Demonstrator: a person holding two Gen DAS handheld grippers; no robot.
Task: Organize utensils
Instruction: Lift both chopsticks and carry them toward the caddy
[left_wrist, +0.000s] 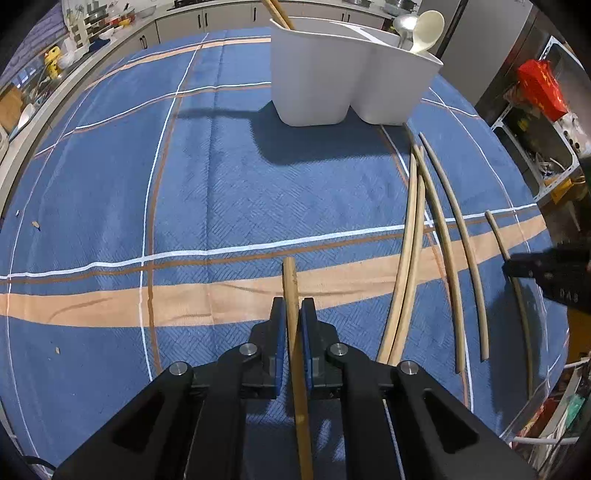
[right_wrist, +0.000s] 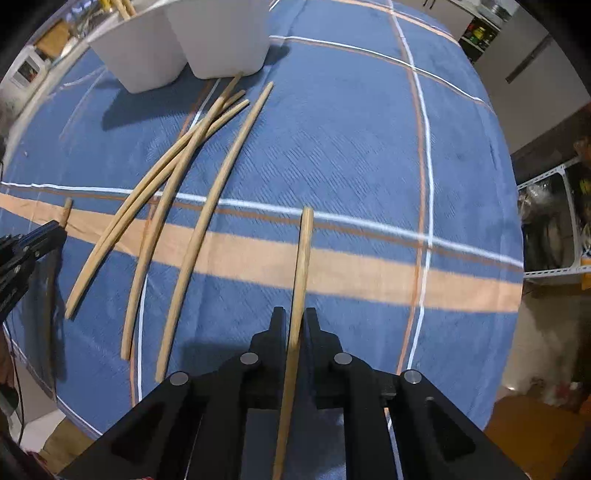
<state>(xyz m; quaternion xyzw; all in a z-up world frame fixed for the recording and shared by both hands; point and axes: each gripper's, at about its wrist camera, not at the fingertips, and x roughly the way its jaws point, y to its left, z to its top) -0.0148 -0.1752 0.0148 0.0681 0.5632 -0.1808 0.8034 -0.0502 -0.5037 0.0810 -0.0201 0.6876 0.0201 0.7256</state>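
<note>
Chopsticks: left gripper (left_wrist: 292, 314) clamped on one (left_wrist: 290, 284), right gripper (right_wrist: 295, 317) on another (right_wrist: 303, 251); white holder (left_wrist: 347, 85) straight ahead, left nearer.

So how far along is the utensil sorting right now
Done: spoons and a chopstick already stand in the white holder. In hand: the left gripper and right gripper each clamp one chopstick. Left: four loose chopsticks on the tablecloth.
</note>
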